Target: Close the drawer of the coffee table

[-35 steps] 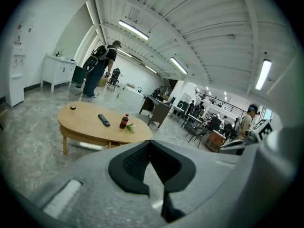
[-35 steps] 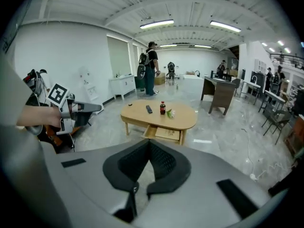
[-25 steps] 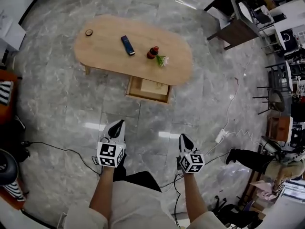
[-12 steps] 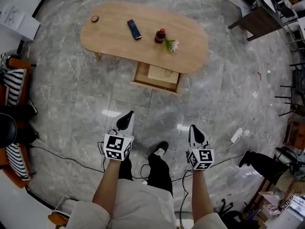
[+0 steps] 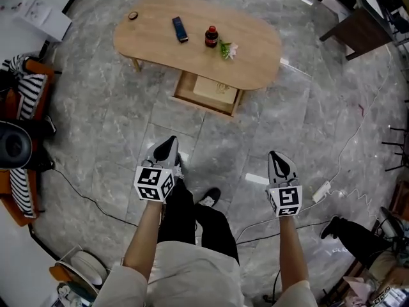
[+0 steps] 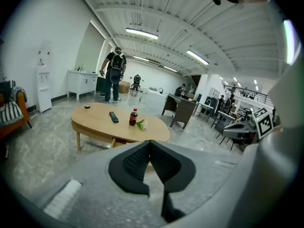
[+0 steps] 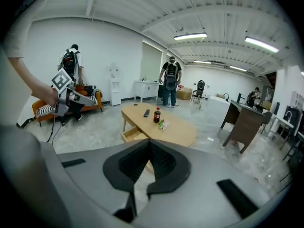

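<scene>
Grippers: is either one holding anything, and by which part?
Nothing is held. The left gripper and the right gripper both have their jaws together with nothing between them, well short of the coffee table and its open drawer.

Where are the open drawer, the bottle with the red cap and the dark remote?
drawer [image 5: 203, 105], head view, on its front wall.
bottle [image 5: 211, 38], head view, on its dark body.
remote [image 5: 180, 29], head view, on its middle.
</scene>
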`<action>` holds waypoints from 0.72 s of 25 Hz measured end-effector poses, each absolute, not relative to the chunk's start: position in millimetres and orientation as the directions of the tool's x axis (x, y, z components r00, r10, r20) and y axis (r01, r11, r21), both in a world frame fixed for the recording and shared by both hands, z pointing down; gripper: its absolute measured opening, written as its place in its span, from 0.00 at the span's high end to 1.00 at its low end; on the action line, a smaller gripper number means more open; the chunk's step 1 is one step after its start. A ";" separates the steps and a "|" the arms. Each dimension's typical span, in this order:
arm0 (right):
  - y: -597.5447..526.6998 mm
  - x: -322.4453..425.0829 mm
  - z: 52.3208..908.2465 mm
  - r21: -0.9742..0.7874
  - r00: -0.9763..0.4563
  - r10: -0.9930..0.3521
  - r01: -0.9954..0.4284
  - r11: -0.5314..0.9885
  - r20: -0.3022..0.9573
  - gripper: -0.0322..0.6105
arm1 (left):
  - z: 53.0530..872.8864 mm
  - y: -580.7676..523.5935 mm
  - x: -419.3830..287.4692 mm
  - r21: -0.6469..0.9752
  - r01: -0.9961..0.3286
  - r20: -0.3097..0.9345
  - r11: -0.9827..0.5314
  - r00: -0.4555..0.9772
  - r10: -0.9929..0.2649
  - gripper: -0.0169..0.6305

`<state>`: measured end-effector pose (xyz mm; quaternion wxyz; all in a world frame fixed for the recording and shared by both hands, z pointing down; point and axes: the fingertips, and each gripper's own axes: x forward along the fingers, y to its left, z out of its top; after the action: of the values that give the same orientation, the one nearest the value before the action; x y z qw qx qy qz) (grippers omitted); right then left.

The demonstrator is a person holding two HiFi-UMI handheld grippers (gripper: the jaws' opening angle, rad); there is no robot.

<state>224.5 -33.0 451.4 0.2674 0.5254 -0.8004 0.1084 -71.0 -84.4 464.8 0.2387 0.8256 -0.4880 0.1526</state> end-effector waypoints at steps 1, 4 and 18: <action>-33.6 226.6 455.9 0.095 -0.303 -0.785 -0.905 0.415 0.540 0.93 | 463.0 -83.0 -68.2 0.233 -0.882 0.487 -0.410 0.471 -0.736 0.96; -45.9 222.9 471.4 0.040 -0.309 -0.800 -0.923 0.383 0.515 0.93 | 464.4 -87.5 -70.0 0.191 -0.895 0.488 -0.403 0.443 -0.752 0.96; -108.0 216.4 680.0 -0.033 -0.316 -0.831 -0.940 0.339 0.458 0.92 | 681.6 -149.2 -71.1 0.133 -0.897 0.502 -0.422 0.428 -0.751 0.96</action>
<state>216.4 -108.0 680.0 0.1836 0.5553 -0.7974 0.1485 -71.1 -149.2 681.6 0.1948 0.8223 -0.5010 0.1866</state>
